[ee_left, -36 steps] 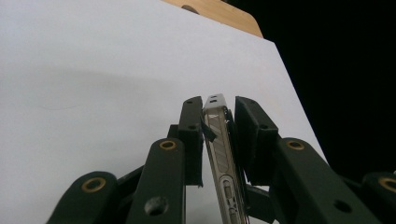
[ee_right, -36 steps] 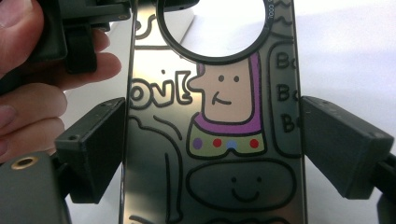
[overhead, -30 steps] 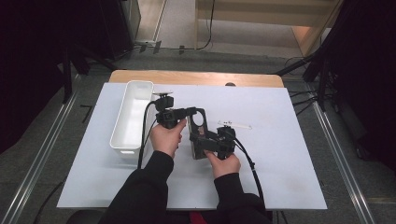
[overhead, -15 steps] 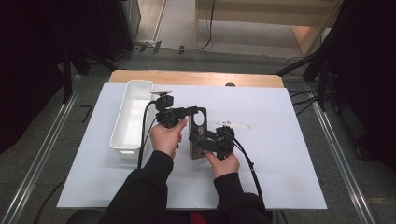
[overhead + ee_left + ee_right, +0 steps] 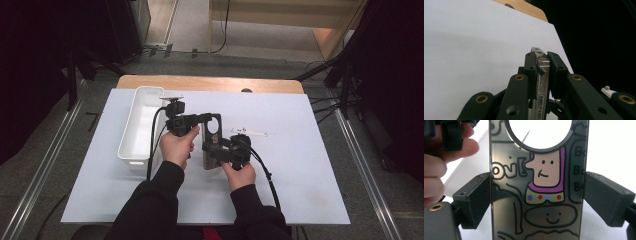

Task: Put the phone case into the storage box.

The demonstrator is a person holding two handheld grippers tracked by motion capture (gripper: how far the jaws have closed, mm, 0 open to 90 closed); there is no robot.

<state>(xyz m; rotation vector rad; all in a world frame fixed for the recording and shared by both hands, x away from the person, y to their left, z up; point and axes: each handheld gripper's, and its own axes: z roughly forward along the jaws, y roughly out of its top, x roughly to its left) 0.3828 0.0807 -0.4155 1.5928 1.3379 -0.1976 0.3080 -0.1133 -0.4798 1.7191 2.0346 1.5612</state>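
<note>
1. Your right gripper (image 5: 214, 150) clamps the phone case (image 5: 537, 185) by its long edges, centre frame in the high view.
2. Your left gripper (image 5: 541, 65) is closed thin-wise on the case's upper edge.
3. Judged: the case is gripped by both grippers, and the white bin (image 5: 141, 122) at left awaits.

The phone case (image 5: 212, 142) hangs above the white table sheet, clear of it, its long axis running away from the person. It's a dark, translucent grey shell (image 5: 537, 195) with a big round camera cutout near the far end. Black doodle outlines cover the back: a cartoon face in purple trim with coloured dots, a smiling blob beneath, bubble lettering beside. Edge-on, its thin side (image 5: 541, 75) glints metallic.
</note>
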